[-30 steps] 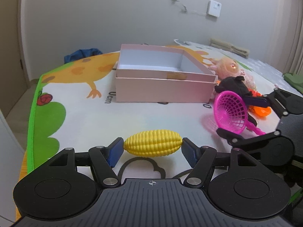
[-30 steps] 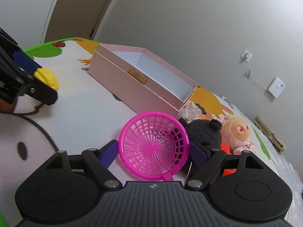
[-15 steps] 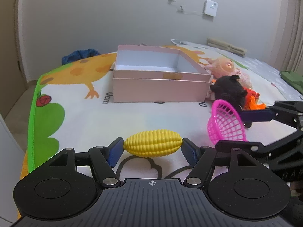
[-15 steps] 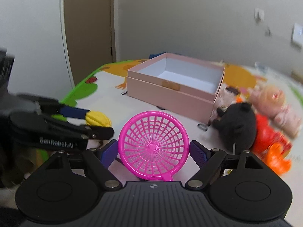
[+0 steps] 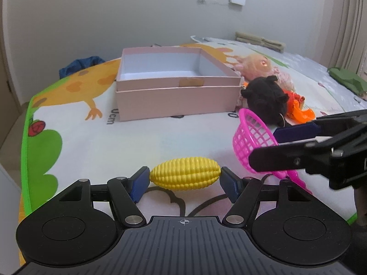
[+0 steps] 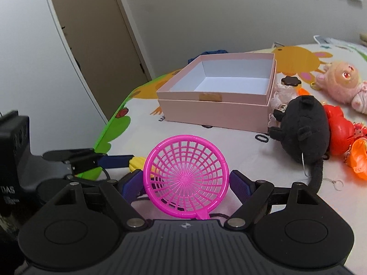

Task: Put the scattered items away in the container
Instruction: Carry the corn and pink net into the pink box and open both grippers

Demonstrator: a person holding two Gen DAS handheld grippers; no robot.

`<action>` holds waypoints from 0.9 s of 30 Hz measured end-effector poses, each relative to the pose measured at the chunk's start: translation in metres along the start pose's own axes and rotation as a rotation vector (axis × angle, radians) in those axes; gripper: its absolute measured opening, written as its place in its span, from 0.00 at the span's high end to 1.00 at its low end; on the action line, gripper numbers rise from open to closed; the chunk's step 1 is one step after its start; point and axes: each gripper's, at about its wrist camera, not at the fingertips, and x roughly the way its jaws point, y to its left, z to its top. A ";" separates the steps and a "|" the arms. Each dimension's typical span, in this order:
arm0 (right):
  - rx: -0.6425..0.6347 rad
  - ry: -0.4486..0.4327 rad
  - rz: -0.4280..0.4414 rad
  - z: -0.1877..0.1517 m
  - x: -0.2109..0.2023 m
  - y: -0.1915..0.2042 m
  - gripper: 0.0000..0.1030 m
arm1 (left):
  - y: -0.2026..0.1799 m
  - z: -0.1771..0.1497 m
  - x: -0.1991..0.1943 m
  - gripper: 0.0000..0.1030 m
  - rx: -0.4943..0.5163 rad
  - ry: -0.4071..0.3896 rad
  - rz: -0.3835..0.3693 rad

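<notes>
Gripping a yellow toy corn (image 5: 185,173) end to end, the left gripper (image 5: 184,181) fills the lower frame. The right gripper (image 6: 186,183) clamps a pink strainer (image 6: 185,180). The pink box (image 5: 176,87) sits open at centre.

One box (image 5: 176,105), one corn (image 5: 185,177), one strainer (image 6: 186,178), two plush toys (image 6: 302,128)

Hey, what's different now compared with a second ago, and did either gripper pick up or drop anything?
The right gripper swung left with the pink strainer, now facing the pink box squarely. Nothing was grabbed or released: the left gripper keeps the toy corn. Box and plush toys stayed put.
</notes>
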 end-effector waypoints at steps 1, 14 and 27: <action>0.007 0.002 0.000 0.002 0.001 -0.002 0.20 | 0.001 0.001 0.001 0.30 -0.003 0.003 -0.001; 0.221 -0.028 0.061 0.095 0.012 -0.048 0.20 | 0.025 0.098 0.016 0.30 0.024 -0.034 0.008; 0.320 -0.104 -0.009 0.201 0.103 -0.112 0.16 | 0.051 0.181 0.125 0.08 0.118 -0.108 -0.006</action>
